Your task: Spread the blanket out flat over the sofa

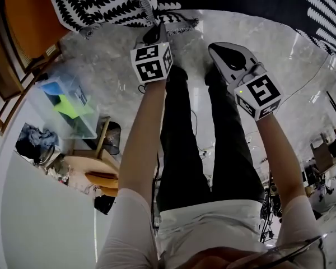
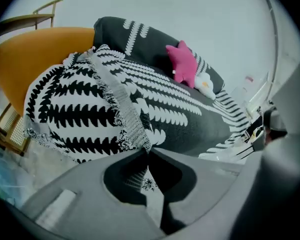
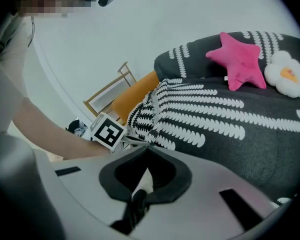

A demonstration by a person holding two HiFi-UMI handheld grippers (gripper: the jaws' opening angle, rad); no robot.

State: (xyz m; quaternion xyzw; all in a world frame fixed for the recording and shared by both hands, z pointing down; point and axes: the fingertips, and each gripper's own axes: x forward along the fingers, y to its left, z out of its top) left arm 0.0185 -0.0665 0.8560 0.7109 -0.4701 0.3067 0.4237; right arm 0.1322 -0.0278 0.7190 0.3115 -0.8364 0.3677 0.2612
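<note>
At the end of the sofa (image 2: 200,129) that lies next to the orange chair (image 2: 35,49), the blanket (image 2: 75,109) is seen bunched in a rounded heap. Its bold black-and-white leaf pattern is draped over that end and hangs toward the marble floor (image 1: 112,66). It is not spread flat: most of the sofa's dark seat, with its rows of small white leaves, is left uncovered.

A fringed woven border of the blanket is drawn down from the sofa's seat edge and off the sofa's front, straight to the left gripper (image 2: 147,151). That gripper is closed on the border. Its jaws are pressed together at the tips, and a strip of patterned cloth is seen caught between them and trailing behind the tips. In the head view the left gripper is held just off the sofa's front, above the floor, with the blanket's corner pulled out to it.

The right gripper (image 3: 147,146) is held in front of the sofa, farther from the chair-side end and apart from the blanket. Its jaws are closed tip to tip on nothing. The blanket is seen beyond them, by the left gripper's marker cube.

Against the sofa's backrest, toward the end away from the chair, a pink star cushion (image 2: 182,64) and a white cushion (image 2: 205,86) are set just beside each other. A clear plastic box (image 1: 67,102) is seen on the floor beyond the sofa's chair-side end.
</note>
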